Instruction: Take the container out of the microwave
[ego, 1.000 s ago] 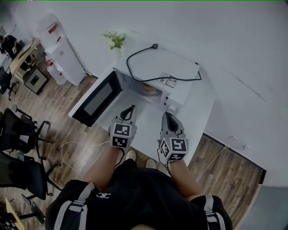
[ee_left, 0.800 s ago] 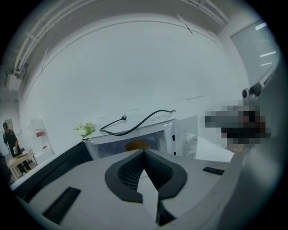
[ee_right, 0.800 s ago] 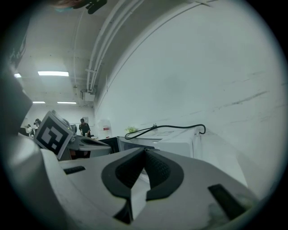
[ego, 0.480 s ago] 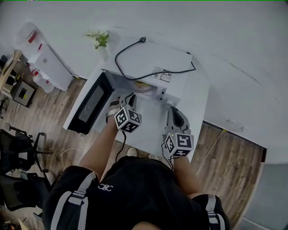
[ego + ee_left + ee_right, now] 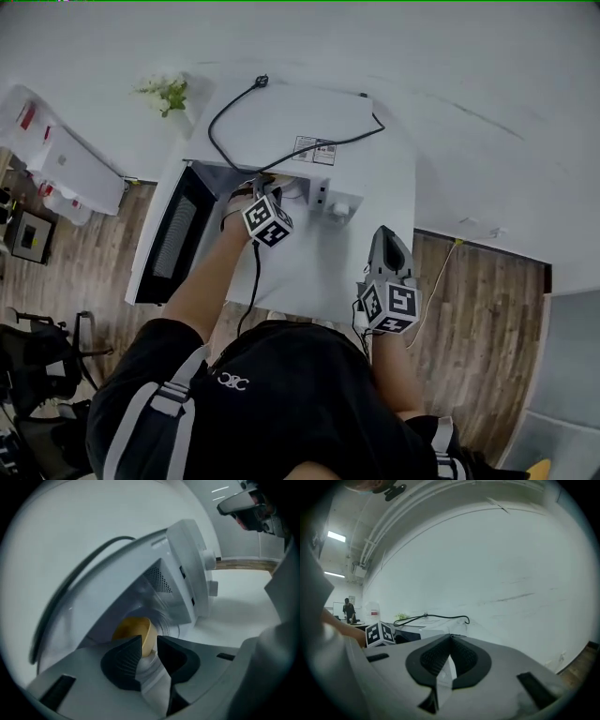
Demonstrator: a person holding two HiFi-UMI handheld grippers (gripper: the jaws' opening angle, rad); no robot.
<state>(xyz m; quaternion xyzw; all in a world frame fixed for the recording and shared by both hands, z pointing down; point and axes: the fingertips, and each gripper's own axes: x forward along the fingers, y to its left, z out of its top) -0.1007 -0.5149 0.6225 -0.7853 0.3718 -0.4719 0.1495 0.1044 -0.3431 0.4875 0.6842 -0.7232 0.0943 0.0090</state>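
White table, open microwave, round yellow container upright inside, left gripper jaws opening, rim between them, right gripper clenched empty, top label (print unreadable).

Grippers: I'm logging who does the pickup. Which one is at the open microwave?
The left gripper, at the microwave's open front, jaws opening toward the yellow container just ahead, nothing between them yet. The right gripper hangs back, shut.
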